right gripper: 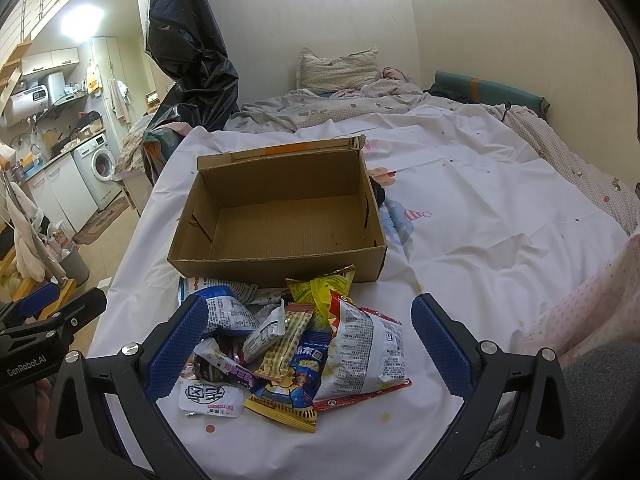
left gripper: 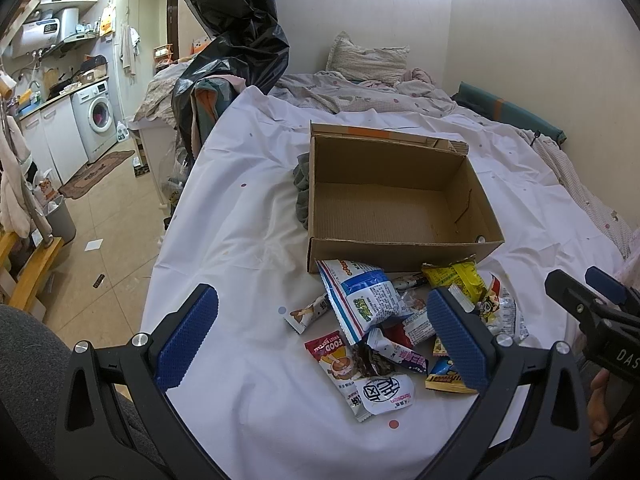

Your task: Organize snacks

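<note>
An empty cardboard box [left gripper: 400, 208] [right gripper: 280, 216] sits on a white sheet. Just in front of it lies a pile of several snack packets. A blue-and-white bag [left gripper: 364, 300] [right gripper: 228, 312], a yellow packet [left gripper: 452, 276] [right gripper: 320, 284] and a silver chip bag [right gripper: 364, 356] show among them. My left gripper [left gripper: 320, 340] stands open low over the pile's left side, holding nothing. Over the pile itself my right gripper [right gripper: 308, 352] is open, its blue pads [right gripper: 176, 344] either side of the packets. In the left wrist view the right gripper [left gripper: 592, 300] shows at the right edge.
The sheet covers a bed [right gripper: 500, 200] with a pillow [left gripper: 368, 58] and a rumpled quilt at the far end. A black plastic bag [left gripper: 236, 32] hangs at the back left. Left of the bed is tiled floor [left gripper: 108, 240] with a washing machine [left gripper: 98, 116].
</note>
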